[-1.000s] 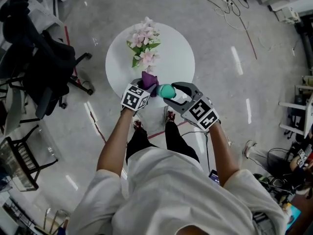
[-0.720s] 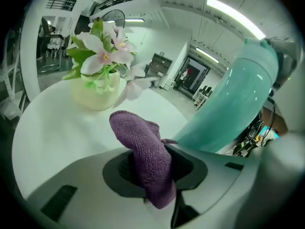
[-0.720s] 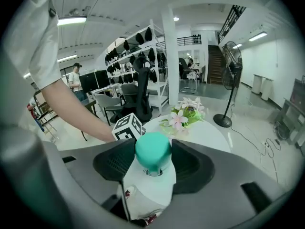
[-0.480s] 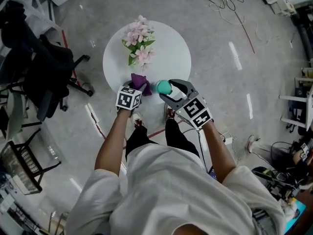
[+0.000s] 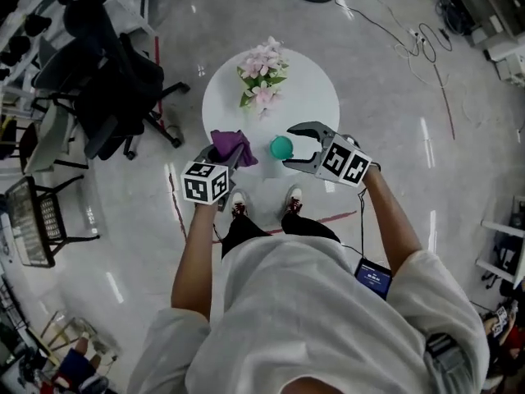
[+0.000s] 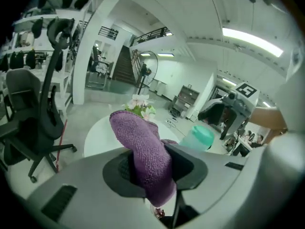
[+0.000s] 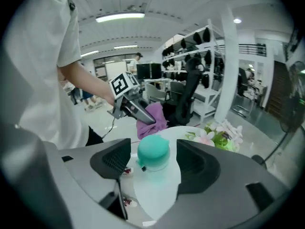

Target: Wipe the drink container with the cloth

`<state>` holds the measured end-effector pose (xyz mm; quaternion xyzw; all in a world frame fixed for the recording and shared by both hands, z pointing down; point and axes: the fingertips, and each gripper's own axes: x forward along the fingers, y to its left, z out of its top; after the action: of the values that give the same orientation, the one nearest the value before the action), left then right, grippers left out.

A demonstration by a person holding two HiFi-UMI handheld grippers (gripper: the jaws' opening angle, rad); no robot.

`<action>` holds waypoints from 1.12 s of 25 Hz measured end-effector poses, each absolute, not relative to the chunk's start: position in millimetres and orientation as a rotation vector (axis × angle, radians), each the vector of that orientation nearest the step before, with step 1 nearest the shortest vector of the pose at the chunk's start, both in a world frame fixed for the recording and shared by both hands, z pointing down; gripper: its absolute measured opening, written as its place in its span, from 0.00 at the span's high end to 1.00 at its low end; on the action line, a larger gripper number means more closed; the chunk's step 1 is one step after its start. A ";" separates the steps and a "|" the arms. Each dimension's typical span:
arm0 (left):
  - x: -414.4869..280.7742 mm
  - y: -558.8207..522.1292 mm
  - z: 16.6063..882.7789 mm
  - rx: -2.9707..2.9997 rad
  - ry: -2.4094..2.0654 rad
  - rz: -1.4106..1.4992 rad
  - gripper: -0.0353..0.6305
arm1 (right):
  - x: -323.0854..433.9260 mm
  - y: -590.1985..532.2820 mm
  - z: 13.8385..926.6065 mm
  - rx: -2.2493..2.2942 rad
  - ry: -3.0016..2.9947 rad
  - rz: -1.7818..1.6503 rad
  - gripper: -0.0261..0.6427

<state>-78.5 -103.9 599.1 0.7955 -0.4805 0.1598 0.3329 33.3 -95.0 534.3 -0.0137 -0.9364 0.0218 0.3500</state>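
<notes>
1. The left gripper [image 6: 153,170] is clamped on a purple cloth [image 6: 143,144]. Most of the cloth sticks out past the jaws as a loose fold, which leaves soft fabric, not plastic, to meet the bottle.
2. The bottle [image 7: 153,154], pale with a teal lid, appears to stand upright on the round white table [image 5: 308,97], near the edge closest to the person. That keeps it within reach of both hands.
3. The right gripper [image 7: 155,160] has its jaws spread wide, one on each side of the bottle, with a gap visible on both sides. It grips nothing. It is likely placed so that it can close and steady the bottle.
4. In the head view the cloth hangs just to the left of the bottle, apart from it, so no wiping contact shows now.
5. The flowers [image 5: 262,74] sit at the far side of the table, well clear of both grippers.
6. Judged next: the right jaws should close on the bottle's body before the cloth presses, since an unheld light bottle near the edge could tip or slide off.
</notes>
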 end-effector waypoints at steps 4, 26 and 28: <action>-74.9 -88.8 577.6 2.007 -1.368 0.327 0.75 | 36.4 -90.0 538.6 -0.391 -2.368 -0.032 0.48; -72.5 -65.6 540.4 1.947 -1.494 0.268 0.75 | 17.9 -87.4 581.1 -0.565 -2.214 -0.129 0.44; -66.7 -80.0 535.6 2.015 -1.441 0.286 0.75 | 16.4 -93.8 580.0 -0.427 -2.253 -0.060 0.43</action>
<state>-66.7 -80.0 535.6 0.7660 -0.5478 0.1086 0.3182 16.4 -93.8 580.0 -0.1697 -0.8953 -0.0239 0.4113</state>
